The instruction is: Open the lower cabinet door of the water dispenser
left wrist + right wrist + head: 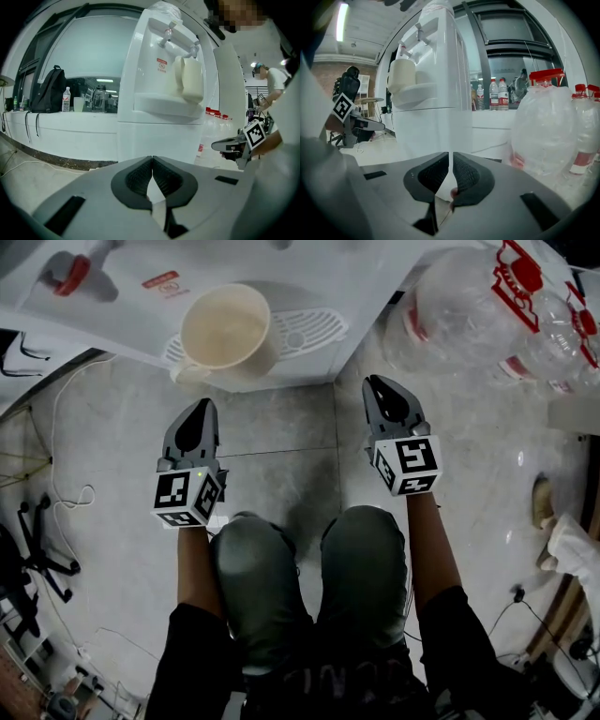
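Observation:
A white water dispenser (122,282) stands in front of me, with a cream cup (225,326) on its drip tray (314,329). Its lower cabinet front (159,140) is closed and fills the middle of the left gripper view; in the right gripper view the cabinet front (426,131) stands ahead, left of centre. My left gripper (202,406) points at the dispenser from a short way off, its jaws (152,158) shut and empty. The right gripper (380,382) hangs level with it on the right, jaws (450,153) all but together, holding nothing. Neither touches the cabinet.
Large clear water bottles (469,306) with red caps stand right of the dispenser, close to the right gripper (543,122). My knees (309,559) are bent below the grippers. Cables (66,493) and a chair base (33,559) lie at the left. A shoe (542,502) is at the right.

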`<state>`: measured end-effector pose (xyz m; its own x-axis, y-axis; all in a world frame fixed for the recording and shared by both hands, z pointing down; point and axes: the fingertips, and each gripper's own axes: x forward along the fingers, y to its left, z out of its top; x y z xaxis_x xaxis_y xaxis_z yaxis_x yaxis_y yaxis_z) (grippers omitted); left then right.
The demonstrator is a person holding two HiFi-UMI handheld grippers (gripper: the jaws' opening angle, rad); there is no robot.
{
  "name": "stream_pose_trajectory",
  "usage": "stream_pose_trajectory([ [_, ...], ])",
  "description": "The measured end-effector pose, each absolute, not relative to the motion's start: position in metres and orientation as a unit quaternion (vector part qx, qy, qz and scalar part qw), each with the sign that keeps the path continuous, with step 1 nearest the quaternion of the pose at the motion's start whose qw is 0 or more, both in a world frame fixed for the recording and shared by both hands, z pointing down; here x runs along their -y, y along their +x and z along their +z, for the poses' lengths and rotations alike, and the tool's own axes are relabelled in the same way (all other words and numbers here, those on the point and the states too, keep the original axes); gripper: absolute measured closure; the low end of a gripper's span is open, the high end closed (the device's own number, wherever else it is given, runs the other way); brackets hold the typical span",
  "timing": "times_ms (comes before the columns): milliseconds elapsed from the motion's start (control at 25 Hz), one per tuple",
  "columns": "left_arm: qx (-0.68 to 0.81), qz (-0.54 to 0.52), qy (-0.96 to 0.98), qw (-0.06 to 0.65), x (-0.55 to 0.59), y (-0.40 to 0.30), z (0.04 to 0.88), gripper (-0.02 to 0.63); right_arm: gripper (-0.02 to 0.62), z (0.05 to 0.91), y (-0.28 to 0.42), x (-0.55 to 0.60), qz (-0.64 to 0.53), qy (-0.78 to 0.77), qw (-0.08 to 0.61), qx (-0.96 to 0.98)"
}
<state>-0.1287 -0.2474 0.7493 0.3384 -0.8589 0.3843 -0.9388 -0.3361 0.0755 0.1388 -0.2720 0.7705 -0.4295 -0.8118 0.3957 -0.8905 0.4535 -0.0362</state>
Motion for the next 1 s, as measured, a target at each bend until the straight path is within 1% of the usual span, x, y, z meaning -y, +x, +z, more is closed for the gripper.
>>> stream_pose_trajectory([
  [200,0.560,0.137,0.807,0.130,0.249,-0.129,0.762,0.589,0.541,0.785,0.137,0.277,0.107,0.502,0.152,0.845],
  [280,0.561,0.134,0.807,0.123,0.250,-0.129,0.763,0.589,0.525,0.788,0.135,0.278,0.104,0.497,0.148,0.849],
  [520,0.554,0.141,0.813,0.114,0.252,-0.129,0.764,0.591,0.442,0.788,0.125,0.289,0.101,0.467,0.142,0.867],
  [680,0.547,0.153,0.815,0.112,0.249,-0.131,0.772,0.589,0.335,0.787,0.113,0.295,0.098,0.435,0.145,0.883],
  [760,0.544,0.151,0.818,0.114,0.249,-0.131,0.773,0.589,0.299,0.786,0.110,0.299,0.096,0.424,0.146,0.889],
  [920,0.527,0.158,0.828,0.108,0.248,-0.122,0.776,0.591,0.273,0.782,0.103,0.309,0.095,0.412,0.143,0.895],
  [1000,0.521,0.159,0.832,0.108,0.248,-0.119,0.778,0.591,0.272,0.782,0.100,0.312,0.094,0.405,0.145,0.898],
])
